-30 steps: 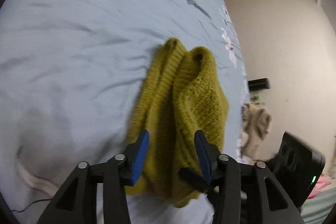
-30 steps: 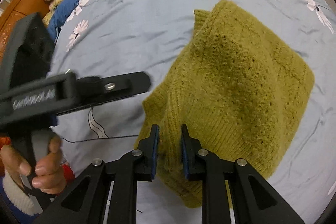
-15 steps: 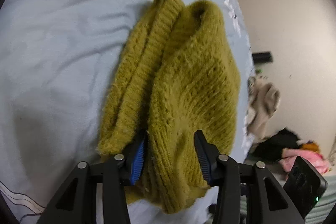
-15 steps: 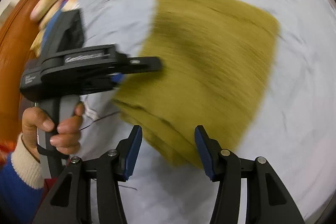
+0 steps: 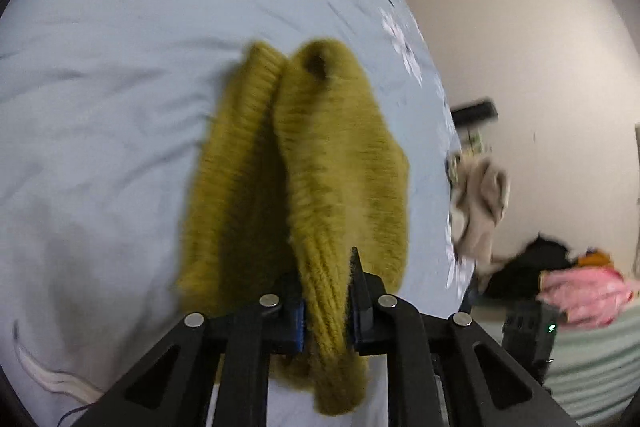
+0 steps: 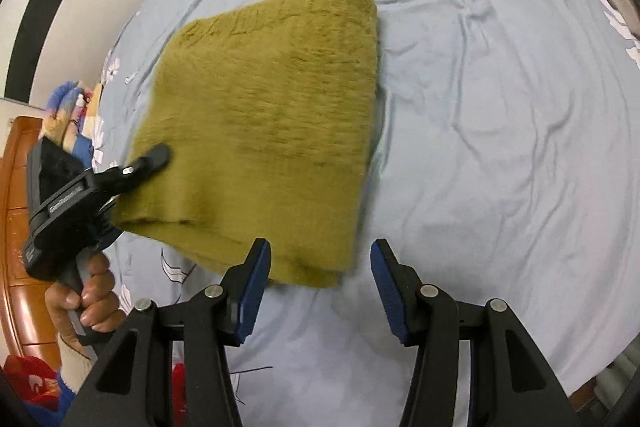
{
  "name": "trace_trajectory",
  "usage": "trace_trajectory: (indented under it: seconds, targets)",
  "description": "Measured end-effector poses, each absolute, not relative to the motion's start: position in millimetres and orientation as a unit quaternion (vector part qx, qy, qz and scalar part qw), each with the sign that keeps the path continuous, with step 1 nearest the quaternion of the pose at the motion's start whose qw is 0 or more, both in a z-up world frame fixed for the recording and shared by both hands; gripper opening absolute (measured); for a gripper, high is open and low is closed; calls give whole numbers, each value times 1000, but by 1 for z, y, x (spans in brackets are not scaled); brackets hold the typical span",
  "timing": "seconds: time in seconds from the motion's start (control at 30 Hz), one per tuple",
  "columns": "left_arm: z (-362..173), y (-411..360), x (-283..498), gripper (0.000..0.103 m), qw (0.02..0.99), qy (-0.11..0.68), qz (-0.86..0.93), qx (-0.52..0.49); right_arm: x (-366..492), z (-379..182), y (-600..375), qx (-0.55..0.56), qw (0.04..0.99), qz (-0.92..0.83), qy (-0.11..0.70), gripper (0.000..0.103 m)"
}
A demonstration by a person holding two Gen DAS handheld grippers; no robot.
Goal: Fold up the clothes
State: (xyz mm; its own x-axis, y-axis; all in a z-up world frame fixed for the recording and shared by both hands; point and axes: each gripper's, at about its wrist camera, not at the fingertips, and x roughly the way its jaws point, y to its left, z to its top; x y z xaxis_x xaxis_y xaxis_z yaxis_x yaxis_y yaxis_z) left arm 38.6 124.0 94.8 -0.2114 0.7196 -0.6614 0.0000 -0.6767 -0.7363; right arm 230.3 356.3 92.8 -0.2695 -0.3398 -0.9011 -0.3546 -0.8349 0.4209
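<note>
Sweater, olive-yellow and folded into a thick rectangle, lies on the light blue bed, nearer its flowered edge than its middle. Your left claw is closing on the knit, its jaws pinching a ribbed fold at the sweater's near end. Your right claw stands released, jaws spread apart just short of the sweater's near corner, nothing between them. Your left hand grips its handle beside the wooden bed frame.
</note>
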Motion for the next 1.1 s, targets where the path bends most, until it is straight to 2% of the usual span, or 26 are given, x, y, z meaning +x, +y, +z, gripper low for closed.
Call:
trace_trajectory:
  seconds: [0.17,0.23,0.33,0.37,0.4,0.43,0.47,0.5,0.8,0.87,0.93,0.97,1.03,1.1]
  targets:
    - [52,118,42,17,215,-266,702,-625,230,80,353,-606,-9,737,300,53]
    - [51,118,41,18,219,-270,703,-621,229,77,358,-600,-9,739,307,63]
    - [57,121,40,23,230,-259,705,-619,229,66,348,-586,-8,738,336,64]
    - [60,118,40,28,235,-256,704,-619,229,60,349,-581,-7,734,352,64]
    - [64,115,41,42,241,-254,702,-620,230,55,349,-578,-5,731,363,66]
    - [68,112,39,51,243,-256,703,-617,229,49,350,-572,-6,729,375,74]
    - [73,110,34,66,245,-262,708,-608,229,44,350,-567,-7,727,387,79]
    - [79,108,29,70,246,-269,713,-599,229,38,350,-562,-8,725,398,80]
    - [85,98,-14,72,221,-288,734,-574,224,5,341,-547,-25,704,453,82]
    - [81,99,-10,72,220,-292,731,-576,224,4,339,-546,-20,695,468,80]
    - [78,102,-8,72,215,-293,727,-583,224,4,336,-543,-26,684,487,61]
    - [76,103,-8,72,212,-293,725,-586,223,5,334,-547,-20,682,484,59]
    - [75,106,-7,72,208,-295,722,-590,222,7,330,-555,-8,680,480,44]
    - [76,108,-6,72,204,-297,719,-594,222,11,327,-561,0,676,477,36]
